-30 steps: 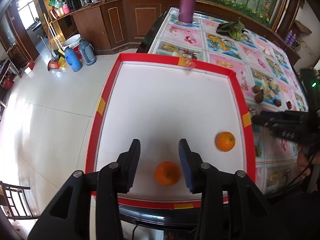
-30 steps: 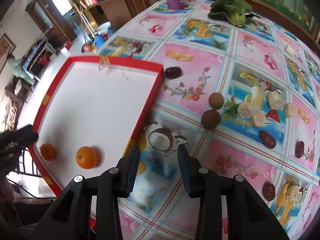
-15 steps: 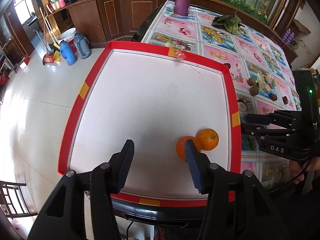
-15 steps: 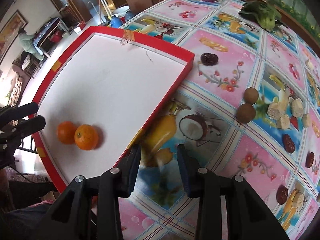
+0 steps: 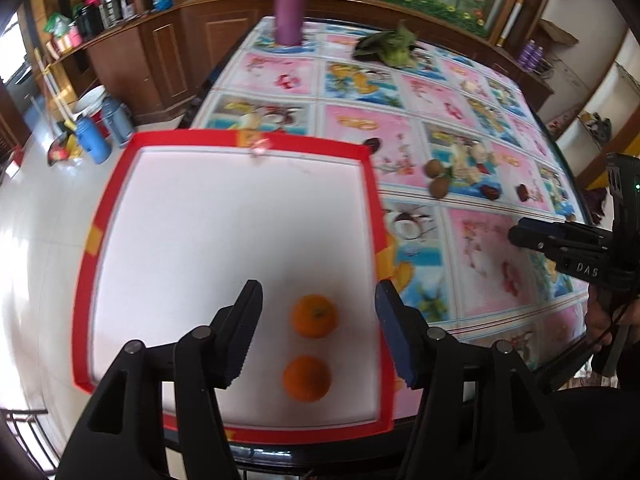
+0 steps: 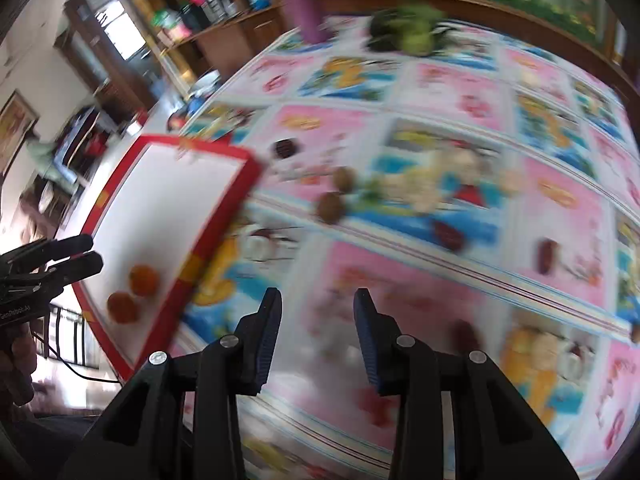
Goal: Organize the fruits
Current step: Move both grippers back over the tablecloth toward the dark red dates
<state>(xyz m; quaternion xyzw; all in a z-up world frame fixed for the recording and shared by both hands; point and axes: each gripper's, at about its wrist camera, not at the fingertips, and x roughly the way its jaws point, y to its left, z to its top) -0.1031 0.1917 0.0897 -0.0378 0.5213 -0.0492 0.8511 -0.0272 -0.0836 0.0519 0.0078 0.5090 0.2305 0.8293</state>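
- I hold the left hand-held gripper (image 5: pixel 318 322) released, its jaws spread wide and empty above the near end of the red-rimmed white tray (image 5: pixel 372 200).
- Two oranges now lie between those jaws: the far orange (image 5: pixel 314 316) at about 12 o'clock from the near orange (image 5: pixel 307 378), just apart and not quite touching.
- A second ago only one orange sat between the fingers and the other lay well off toward 3 o'clock; half a second ago the pair touched beside the right finger. I judge the oranges are now gathered, so this group looks done.
- The right hand-held gripper (image 6: pixel 316 332) is also released and carries nothing. Its view has swung away from the tray edge and is smeared with motion blur; it now looks out over the fruit-print tabletop (image 6: pixel 440 272).
- From that view the tray sits at 10 o'clock, with both oranges (image 6: pixel 144 280) in its near corner.
- Still loose on the tabletop are two brown round fruits (image 5: pixel 438 178) close together at about 2 o'clock from the tray, and several dark reddish fruits (image 5: pixel 490 192) farther toward 3 o'clock. I judge these are next to sort.
- One dark fruit (image 5: pixel 374 144) lies just outside the tray's far right corner.
- Writing: the right gripper body, seen from the left camera, reads "DAS" (image 5: pixel 587 270). The small label on the left gripper body in the right view is too blurred to read with confidence.
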